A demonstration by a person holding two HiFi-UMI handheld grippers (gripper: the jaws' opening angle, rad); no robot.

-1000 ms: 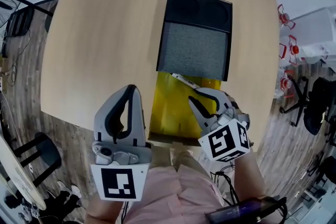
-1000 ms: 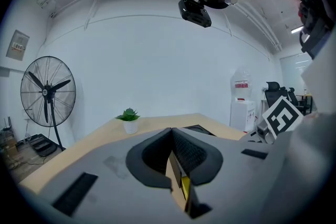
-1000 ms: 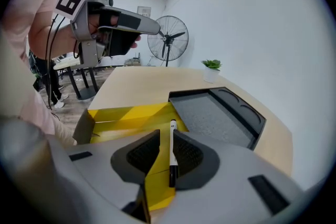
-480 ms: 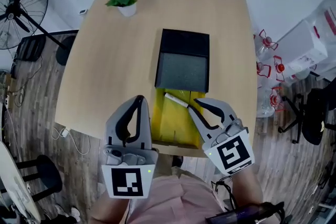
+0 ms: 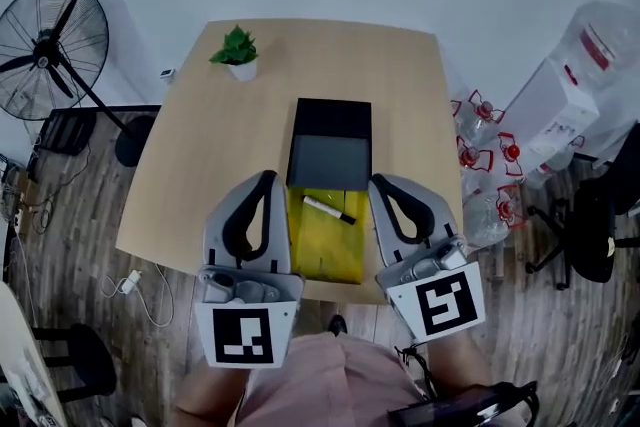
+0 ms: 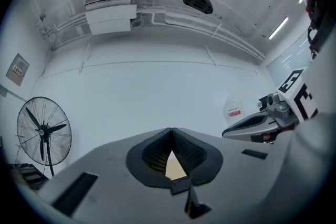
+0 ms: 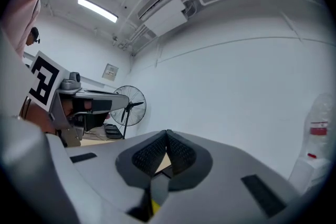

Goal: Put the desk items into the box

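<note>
A black box (image 5: 334, 118) with a grey inside (image 5: 330, 160) lies open at the middle of the wooden table (image 5: 200, 165). Against its near side lies a yellow folder (image 5: 322, 245) with a white marker pen (image 5: 328, 209) on top. My left gripper (image 5: 264, 179) is held up left of the folder, shut and empty. My right gripper (image 5: 378, 183) hangs right of the folder, also shut and empty. Both point up and away from the table: the left gripper (image 6: 170, 131) and the right gripper (image 7: 167, 135) face a white wall in their own views, pads pressed together.
A small potted plant (image 5: 237, 55) stands at the table's far left corner. A floor fan (image 5: 50, 40) is left of the table, also seen as the fan (image 6: 42, 136) from the left gripper. Water bottles (image 5: 590, 65) and a black chair (image 5: 592, 220) sit to the right.
The head view has pulled back and up, so the table looks smaller. Both grippers rose off the table. The right gripper's tips moved away from the pen, which stays on the folder.
</note>
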